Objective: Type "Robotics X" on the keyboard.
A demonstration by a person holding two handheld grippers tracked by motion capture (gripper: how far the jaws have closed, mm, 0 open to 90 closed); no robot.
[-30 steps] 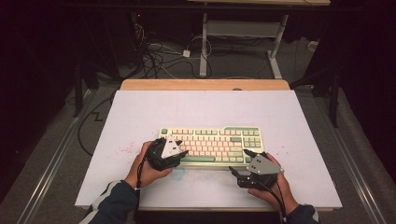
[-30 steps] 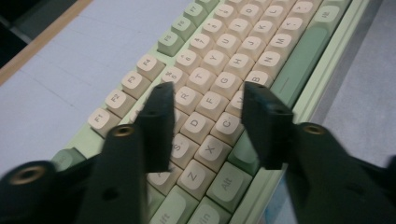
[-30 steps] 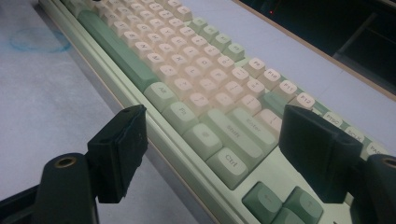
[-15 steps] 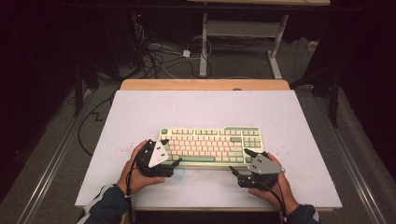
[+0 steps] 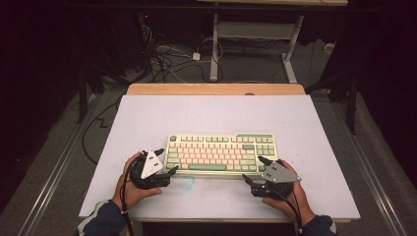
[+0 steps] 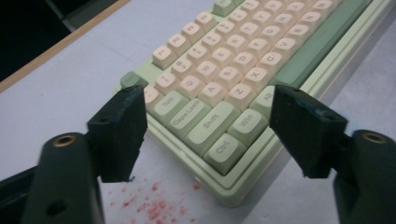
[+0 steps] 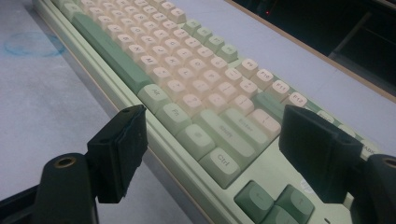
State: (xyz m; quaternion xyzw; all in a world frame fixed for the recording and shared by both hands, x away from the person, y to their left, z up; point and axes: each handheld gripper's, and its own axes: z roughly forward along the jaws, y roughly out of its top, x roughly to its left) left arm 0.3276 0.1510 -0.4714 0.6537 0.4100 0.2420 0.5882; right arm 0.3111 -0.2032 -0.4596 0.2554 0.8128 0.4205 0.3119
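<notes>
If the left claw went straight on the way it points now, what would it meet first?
Most likely the near left corner of the cream and green keyboard, around its Ctrl key: the left claw stands open, one jaw either side of that corner. Depth is hard to judge.

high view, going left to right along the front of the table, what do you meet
left hand-held gripper → keyboard → right hand-held gripper
</notes>
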